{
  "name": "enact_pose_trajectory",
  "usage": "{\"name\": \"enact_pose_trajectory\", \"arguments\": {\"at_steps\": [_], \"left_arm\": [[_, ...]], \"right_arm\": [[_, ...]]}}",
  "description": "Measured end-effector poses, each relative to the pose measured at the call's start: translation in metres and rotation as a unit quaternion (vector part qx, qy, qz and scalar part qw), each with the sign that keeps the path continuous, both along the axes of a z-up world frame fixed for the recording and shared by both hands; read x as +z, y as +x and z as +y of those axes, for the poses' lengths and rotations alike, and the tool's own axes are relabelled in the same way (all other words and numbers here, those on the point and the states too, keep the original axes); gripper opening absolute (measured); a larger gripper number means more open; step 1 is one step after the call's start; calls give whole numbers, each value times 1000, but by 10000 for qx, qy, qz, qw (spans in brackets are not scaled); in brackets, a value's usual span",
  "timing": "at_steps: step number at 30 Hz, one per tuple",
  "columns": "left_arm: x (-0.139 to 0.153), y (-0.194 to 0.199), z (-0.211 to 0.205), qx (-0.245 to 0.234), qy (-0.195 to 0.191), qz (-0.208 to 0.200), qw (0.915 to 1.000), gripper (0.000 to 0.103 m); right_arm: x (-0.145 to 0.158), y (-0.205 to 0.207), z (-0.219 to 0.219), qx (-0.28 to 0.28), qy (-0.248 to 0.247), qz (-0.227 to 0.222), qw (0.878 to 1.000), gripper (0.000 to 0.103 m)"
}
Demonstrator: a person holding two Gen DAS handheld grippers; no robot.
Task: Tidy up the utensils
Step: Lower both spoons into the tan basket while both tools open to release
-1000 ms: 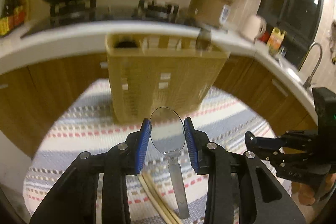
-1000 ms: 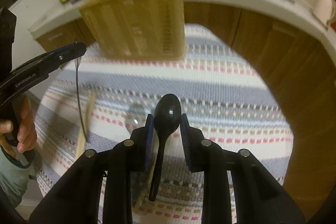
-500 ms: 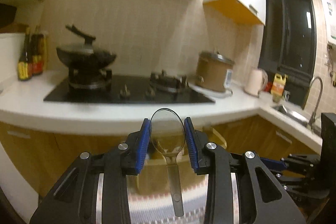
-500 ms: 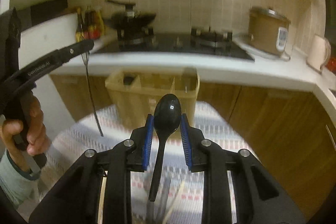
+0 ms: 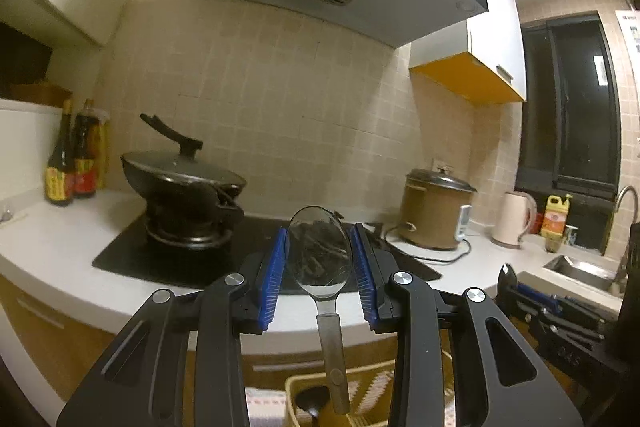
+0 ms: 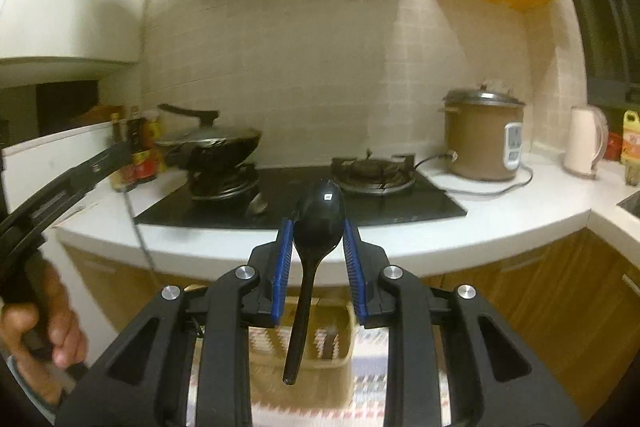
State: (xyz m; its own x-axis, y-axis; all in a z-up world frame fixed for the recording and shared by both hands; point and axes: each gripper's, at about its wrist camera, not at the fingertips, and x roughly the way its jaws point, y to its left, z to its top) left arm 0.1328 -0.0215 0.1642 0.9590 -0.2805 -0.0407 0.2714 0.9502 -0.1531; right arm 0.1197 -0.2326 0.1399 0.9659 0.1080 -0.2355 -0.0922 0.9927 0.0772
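Note:
My left gripper (image 5: 319, 259) is shut on a metal spoon (image 5: 320, 255), bowl up between the blue pads, handle hanging down toward a beige utensil basket (image 5: 372, 387) just below. A dark utensil (image 5: 310, 397) stands in that basket. My right gripper (image 6: 319, 247) is shut on a black plastic spoon (image 6: 316, 223), bowl up, handle hanging over the same basket (image 6: 304, 347). The left gripper also shows at the left edge of the right wrist view (image 6: 72, 183), with the metal spoon's handle (image 6: 138, 227) hanging thin below it.
A white counter (image 5: 52, 247) holds a black hob (image 5: 192, 259) with a lidded wok (image 5: 180, 183), sauce bottles (image 5: 74, 163), a brown rice cooker (image 6: 484, 135) and a white kettle (image 6: 582, 143). A sink (image 5: 580, 269) is at the right. A striped cloth (image 6: 372, 347) lies under the basket.
Both grippers have lifted and tilted up, each still holding its spoon. The view went from the striped cloth and basket front to the hob and wall, with the basket now low in frame.

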Motion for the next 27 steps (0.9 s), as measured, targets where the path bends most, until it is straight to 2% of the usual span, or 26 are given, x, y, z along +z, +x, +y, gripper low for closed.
{"name": "enact_pose_trajectory", "arguments": {"at_steps": [6,13,20,24,27], "left_arm": [[-22,13,-7,225,290,-163,9992,31],[-51,32,-6,165,264,143,9994,31],[-78,38,-3,88,263,433,9987,32],[-84,38,4,-45,168,628,9979,32],[-83,35,13,-156,56,736,9971,36]], "right_arm": [[-24,32,4,-314,-249,-95,9992,23],[-50,51,0,-353,-264,59,9990,23],[-65,51,4,-404,-345,132,9985,25],[-67,43,3,-330,-288,227,9988,25],[-65,36,-1,-216,-173,306,9991,25]]}}
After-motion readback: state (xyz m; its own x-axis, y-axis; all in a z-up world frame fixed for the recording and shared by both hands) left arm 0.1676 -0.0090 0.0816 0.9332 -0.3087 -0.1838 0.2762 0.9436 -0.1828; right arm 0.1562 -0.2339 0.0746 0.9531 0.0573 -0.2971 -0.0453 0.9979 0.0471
